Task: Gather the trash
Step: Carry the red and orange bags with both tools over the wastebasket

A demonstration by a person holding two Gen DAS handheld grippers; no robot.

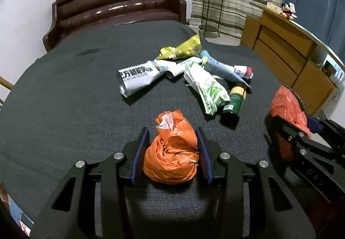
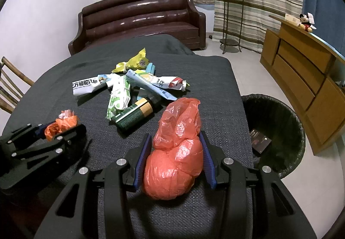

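On a dark-cloth worktop (image 2: 215, 79), the left gripper (image 1: 172, 153) is clamped on a knotted orange plastic bag (image 1: 172, 152), while the right gripper (image 2: 175, 159) is clamped on a fuller red-orange plastic bag (image 2: 174, 159). Crumpled wrappers (image 2: 120, 96) and a green can (image 2: 134, 115) lie heaped mid-worktop. A black-lined trash bin (image 2: 286, 122) stands on the floor just beside the worktop's right edge.
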